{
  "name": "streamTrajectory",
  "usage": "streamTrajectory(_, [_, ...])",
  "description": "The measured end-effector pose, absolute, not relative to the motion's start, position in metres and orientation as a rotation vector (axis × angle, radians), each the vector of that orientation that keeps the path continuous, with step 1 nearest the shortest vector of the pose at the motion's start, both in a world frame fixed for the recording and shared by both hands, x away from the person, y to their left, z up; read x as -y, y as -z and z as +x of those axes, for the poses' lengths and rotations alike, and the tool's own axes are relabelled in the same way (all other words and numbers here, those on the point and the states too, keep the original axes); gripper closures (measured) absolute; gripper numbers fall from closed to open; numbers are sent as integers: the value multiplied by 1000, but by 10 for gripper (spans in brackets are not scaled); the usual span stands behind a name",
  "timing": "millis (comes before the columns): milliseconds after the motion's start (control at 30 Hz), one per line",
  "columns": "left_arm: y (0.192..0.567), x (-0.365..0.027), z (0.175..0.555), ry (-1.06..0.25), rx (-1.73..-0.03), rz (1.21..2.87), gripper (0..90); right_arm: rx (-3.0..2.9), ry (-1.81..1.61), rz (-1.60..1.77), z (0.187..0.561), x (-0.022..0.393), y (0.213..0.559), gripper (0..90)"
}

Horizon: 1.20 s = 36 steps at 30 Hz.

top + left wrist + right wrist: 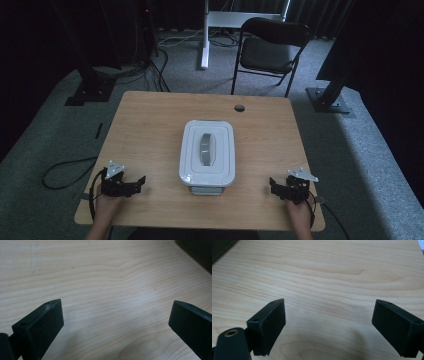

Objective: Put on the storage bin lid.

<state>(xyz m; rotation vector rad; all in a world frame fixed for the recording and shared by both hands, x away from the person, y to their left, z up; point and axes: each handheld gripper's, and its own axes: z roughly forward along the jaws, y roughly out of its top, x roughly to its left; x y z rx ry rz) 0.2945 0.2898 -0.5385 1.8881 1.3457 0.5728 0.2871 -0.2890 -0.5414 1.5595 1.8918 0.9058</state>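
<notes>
Both grippers, left and right, sit wide open and empty at the near corners, with the white lidded container mid-table between them, long axis running away from the person, roughly equidistant.

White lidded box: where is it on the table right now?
In the high view the white lidded box sits at the middle of the wooden table, between and ahead of the left gripper and right gripper, untouched by either.
</notes>
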Motion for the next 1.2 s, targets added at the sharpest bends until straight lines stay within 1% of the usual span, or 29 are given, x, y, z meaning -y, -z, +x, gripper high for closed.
streamTrajectory(233, [540, -299, 288, -583, -1398, 1888, 3, -1855, -863, 1581, 281, 299, 546, 112])
streamTrajectory(500, [541, -310, 279, -573, -1470, 1868, 3, -1848, -817, 1588, 275, 296, 549, 111])
streamTrajectory(700, [544, -316, 277, -563, -1548, 1892, 3, -1861, -784, 1606, 270, 297, 553, 108])
streamTrajectory(833, [546, -315, 278, -590, -1586, 1897, 3, -1820, -787, 1677, 271, 303, 553, 108])
streamTrajectory(933, [549, -311, 279, -652, -1599, 1910, 2, -1784, -782, 1721, 275, 308, 554, 107])
streamTrajectory(1200, [548, -303, 281, -684, -1687, 1856, 2, -1784, -785, 1724, 280, 306, 554, 107])
